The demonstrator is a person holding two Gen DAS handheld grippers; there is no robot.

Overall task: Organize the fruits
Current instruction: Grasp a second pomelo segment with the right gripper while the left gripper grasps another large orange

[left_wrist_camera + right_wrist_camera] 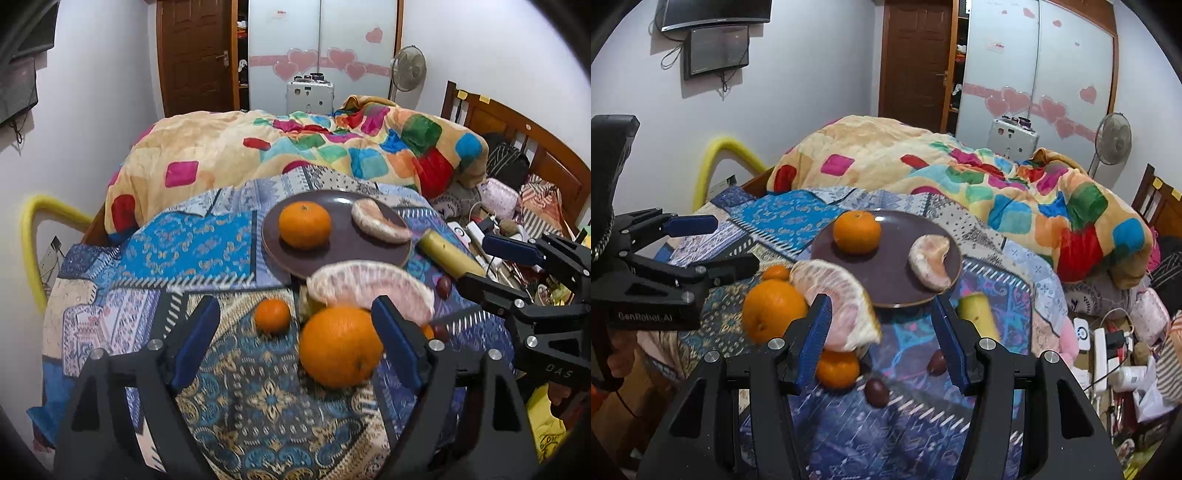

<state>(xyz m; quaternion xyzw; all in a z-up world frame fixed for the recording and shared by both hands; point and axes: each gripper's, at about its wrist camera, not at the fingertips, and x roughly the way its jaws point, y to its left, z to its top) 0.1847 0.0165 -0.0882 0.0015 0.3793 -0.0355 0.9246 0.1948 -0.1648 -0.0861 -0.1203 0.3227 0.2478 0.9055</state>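
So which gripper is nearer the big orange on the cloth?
Left. The left gripper is open with the big orange between its fingers; the right gripper is open off to the orange's right, over the dark fruits.

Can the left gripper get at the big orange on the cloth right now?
Probably yes: the left gripper is open and the big orange sits just ahead between its fingers, though a pomelo segment leans on it.

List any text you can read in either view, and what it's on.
"DAS": on the right tongs' black body, left wrist view.
"GenRobot.AI": on the left tongs' black body, right wrist view.
Red label on the wardrobe door: too small to read.
Monitor brand strip: too blurred to read.
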